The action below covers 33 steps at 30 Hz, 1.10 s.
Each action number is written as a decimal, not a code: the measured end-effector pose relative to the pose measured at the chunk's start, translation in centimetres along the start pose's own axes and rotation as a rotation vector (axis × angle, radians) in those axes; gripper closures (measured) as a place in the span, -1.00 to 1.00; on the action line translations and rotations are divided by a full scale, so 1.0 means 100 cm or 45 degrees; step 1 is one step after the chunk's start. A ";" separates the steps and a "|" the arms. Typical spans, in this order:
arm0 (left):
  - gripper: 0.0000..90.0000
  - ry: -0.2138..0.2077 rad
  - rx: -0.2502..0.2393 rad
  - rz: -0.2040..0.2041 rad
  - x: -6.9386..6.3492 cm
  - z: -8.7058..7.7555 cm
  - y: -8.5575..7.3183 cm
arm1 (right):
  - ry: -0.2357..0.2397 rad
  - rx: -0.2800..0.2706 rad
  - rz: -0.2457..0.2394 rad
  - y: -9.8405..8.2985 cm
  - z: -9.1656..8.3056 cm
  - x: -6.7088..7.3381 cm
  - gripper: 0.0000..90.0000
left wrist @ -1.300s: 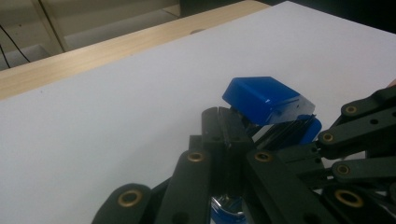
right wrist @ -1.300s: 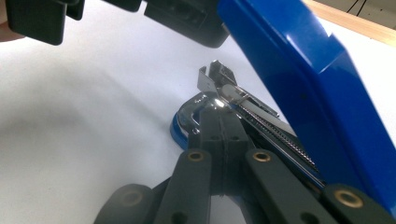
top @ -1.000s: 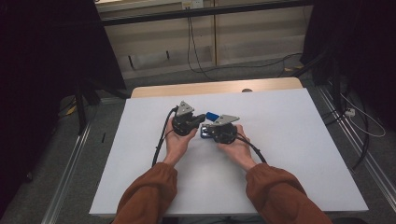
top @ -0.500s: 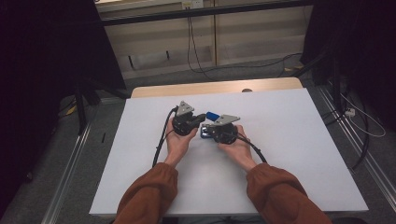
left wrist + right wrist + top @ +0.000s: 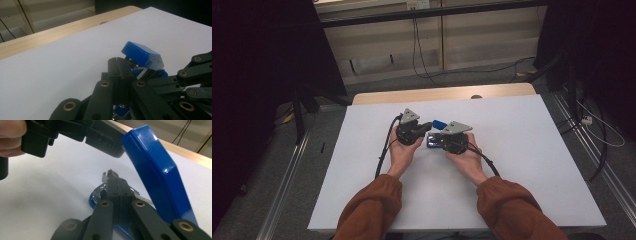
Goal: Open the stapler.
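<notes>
While both hands are meeting near the middle of the white tabletop (image 5: 522, 150), a blue stapler (image 5: 437, 131) is sitting between the two tools, and its top arm is lifted open and tilted upward.

In the high view the left tool (image 5: 428, 126) is lying in the open left hand (image 5: 401, 150) and is pointing toward 3 o'clock. The right tool (image 5: 434, 142) is lying in the right hand (image 5: 468, 156) and is pointing toward 9 o'clock, so the two tips are coming together at the stapler.

In the left gripper view the jaws of the left tool (image 5: 119, 65) are pressed together, and their tip is sitting just beside the raised blue arm of the stapler (image 5: 142, 55), at about 8 o'clock from it. I cannot tell whether they are touching.

In the right gripper view the jaws of the right tool (image 5: 117, 185) are also pressed together, directly over the metal part of the base. The blue arm of the stapler (image 5: 157, 172) is rising at about 2 o'clock from them.
</notes>
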<state>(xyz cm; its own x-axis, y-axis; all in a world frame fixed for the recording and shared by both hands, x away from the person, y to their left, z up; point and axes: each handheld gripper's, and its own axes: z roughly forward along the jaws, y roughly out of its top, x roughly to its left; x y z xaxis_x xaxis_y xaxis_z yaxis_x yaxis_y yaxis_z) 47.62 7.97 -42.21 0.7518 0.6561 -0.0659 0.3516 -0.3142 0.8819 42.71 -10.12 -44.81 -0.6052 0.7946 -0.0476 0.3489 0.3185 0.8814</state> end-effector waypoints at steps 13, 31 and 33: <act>1.00 -0.010 -0.006 -0.016 0.001 0.001 0.000 | -0.047 -0.049 -0.014 0.003 0.009 0.004 1.00; 1.00 0.001 0.087 0.011 0.000 0.007 -0.009 | -0.081 -0.072 -0.016 0.005 0.008 0.002 1.00; 1.00 -0.005 0.104 0.017 -0.001 0.009 -0.011 | -0.080 -0.068 -0.013 0.005 0.008 0.002 1.00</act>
<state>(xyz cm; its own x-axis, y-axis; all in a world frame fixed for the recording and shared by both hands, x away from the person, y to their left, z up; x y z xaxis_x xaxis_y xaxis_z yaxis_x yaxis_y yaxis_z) 47.68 7.66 -43.59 0.7587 0.6490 -0.0568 0.3859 -0.3775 0.8418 43.35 -9.38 -44.73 -0.5620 0.8228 -0.0850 0.3032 0.3005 0.9043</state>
